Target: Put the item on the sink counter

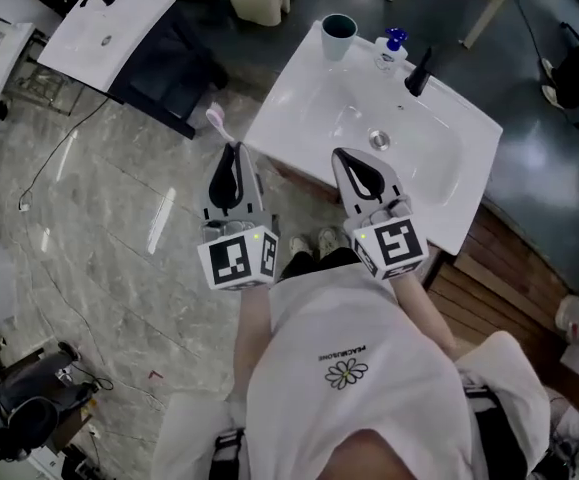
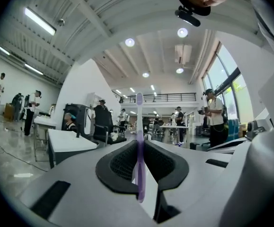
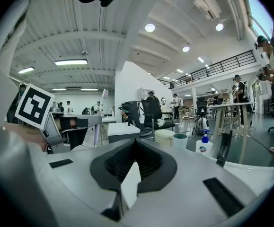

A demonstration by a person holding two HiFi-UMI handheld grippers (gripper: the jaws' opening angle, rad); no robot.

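Left gripper view tells us most: the left gripper [image 2: 139,144] is clenched on a pale purple toothbrush [image 2: 139,122], which stands upright between the pads with its head well above them. From the head view the brush [image 1: 217,123] hangs over the floor, just off the left corner of the sink counter [image 1: 294,93], and is not yet over it. The right gripper [image 1: 345,156] hovers over the counter's near edge, closed on nothing.

To do this well, we should carry the brush right, over the flat rim near the cup [image 1: 338,34], lower it until it lies flat, then let go, so it does not roll into the basin.

We cannot tell which way the bristles face. The handle's lower end is probably buried behind the pads.
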